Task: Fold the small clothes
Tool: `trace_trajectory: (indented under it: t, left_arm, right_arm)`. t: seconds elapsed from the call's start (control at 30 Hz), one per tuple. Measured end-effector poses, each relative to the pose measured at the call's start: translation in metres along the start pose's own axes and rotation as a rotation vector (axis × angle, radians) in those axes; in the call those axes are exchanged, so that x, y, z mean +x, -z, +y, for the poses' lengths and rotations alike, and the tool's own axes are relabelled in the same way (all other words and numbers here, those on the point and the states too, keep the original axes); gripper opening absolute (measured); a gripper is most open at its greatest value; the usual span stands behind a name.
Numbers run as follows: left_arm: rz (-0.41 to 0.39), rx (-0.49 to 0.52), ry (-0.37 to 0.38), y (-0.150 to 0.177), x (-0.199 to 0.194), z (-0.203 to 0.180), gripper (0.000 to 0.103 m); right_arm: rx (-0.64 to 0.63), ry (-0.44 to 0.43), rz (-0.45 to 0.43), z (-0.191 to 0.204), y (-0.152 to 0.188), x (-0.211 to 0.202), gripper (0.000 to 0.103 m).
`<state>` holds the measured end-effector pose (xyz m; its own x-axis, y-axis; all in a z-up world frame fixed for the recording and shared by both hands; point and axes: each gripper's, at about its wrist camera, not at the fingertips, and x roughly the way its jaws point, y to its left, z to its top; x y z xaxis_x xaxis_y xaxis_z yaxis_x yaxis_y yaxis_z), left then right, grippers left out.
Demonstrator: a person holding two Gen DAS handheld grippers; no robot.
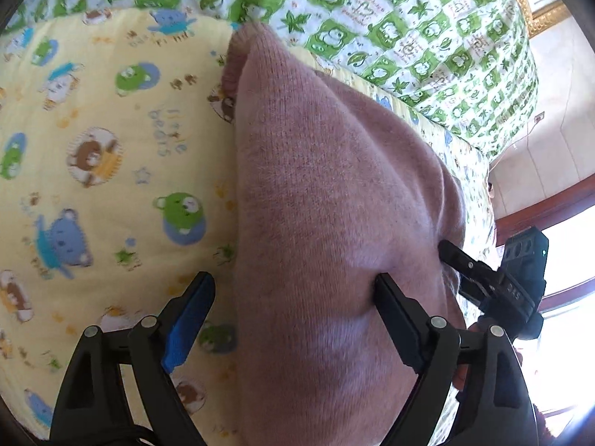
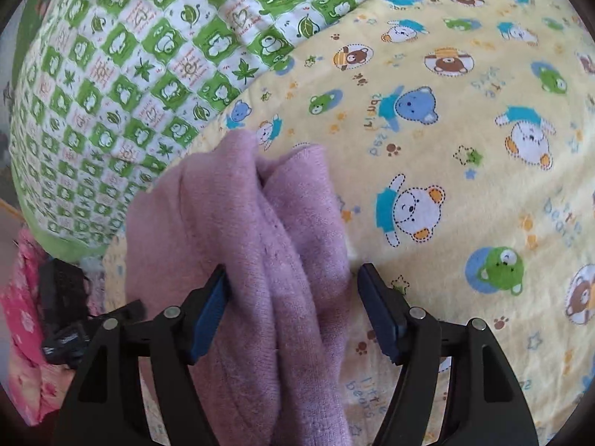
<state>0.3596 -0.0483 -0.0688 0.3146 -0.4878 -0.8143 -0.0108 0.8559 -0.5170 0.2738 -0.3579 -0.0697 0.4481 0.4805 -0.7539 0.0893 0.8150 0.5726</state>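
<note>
A small pink knitted garment (image 1: pixel 327 193) lies on a yellow bear-print blanket (image 1: pixel 111 156). In the left wrist view my left gripper (image 1: pixel 295 282) is open, its jaws wide apart, with the garment bulging between them and pressing the right finger (image 1: pixel 394 304). In the right wrist view the garment (image 2: pixel 267 230) is bunched in folds between the jaws of my right gripper (image 2: pixel 292 278), which is open too; the cloth touches the left finger (image 2: pixel 214 297). My right gripper also shows in the left wrist view (image 1: pixel 446 251) at the garment's right edge.
A green and white patterned quilt (image 1: pixel 390 18) lies behind the yellow blanket, also in the right wrist view (image 2: pixel 130 74). A pink floral cloth (image 2: pixel 26 316) sits at the far left. A wall and wooden frame (image 1: pixel 550 204) are to the right.
</note>
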Motion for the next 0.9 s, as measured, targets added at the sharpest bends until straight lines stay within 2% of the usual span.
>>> trace_trajectory:
  t: [0.07,0.1,0.13,0.17,0.23,0.27,0.33,0.5,0.63,0.77,0.9]
  left_arm:
    - [0.003,-0.018,0.009,0.000,0.011,0.000,0.085]
    - [0.002,-0.018,0.010,0.001,0.013,0.000,0.081]
    - [-0.003,-0.016,0.014,0.002,0.016,-0.002,0.070]
    - [-0.006,-0.013,0.010,0.004,0.017,-0.004,0.067]
    - [-0.019,-0.003,0.011,0.006,0.013,-0.006,0.050]
    - [-0.023,0.002,0.012,0.007,0.012,-0.008,0.048]
    - [-0.032,0.016,0.032,0.011,0.001,-0.011,0.042]
    - [-0.069,0.035,0.067,0.027,-0.044,-0.014,0.040]
    - [-0.115,-0.004,0.100,0.046,-0.098,0.000,0.040]
    - [-0.156,-0.046,0.078,0.066,-0.159,0.029,0.040]
    - [-0.164,-0.074,0.031,0.082,-0.192,0.062,0.040]
  right_arm:
    - [-0.004,-0.005,0.005,0.003,0.000,0.001,0.070]
    - [-0.005,-0.007,0.011,0.004,0.000,0.002,0.070]
    - [-0.006,-0.004,0.020,0.006,0.000,0.004,0.069]
    - [-0.006,-0.007,0.029,0.007,0.000,0.006,0.068]
    - [0.014,-0.052,0.061,0.010,0.004,0.010,0.042]
    - [0.020,-0.058,0.058,0.012,0.005,0.008,0.036]
    - [0.009,-0.061,0.047,0.021,0.006,0.000,0.029]
    - [-0.003,-0.158,0.023,0.062,0.014,-0.028,0.026]
    - [-0.006,-0.265,0.026,0.097,0.028,-0.038,0.026]
    - [-0.014,-0.365,0.090,0.134,0.046,-0.028,0.026]
    - [-0.054,-0.391,0.163,0.165,0.065,0.003,0.026]
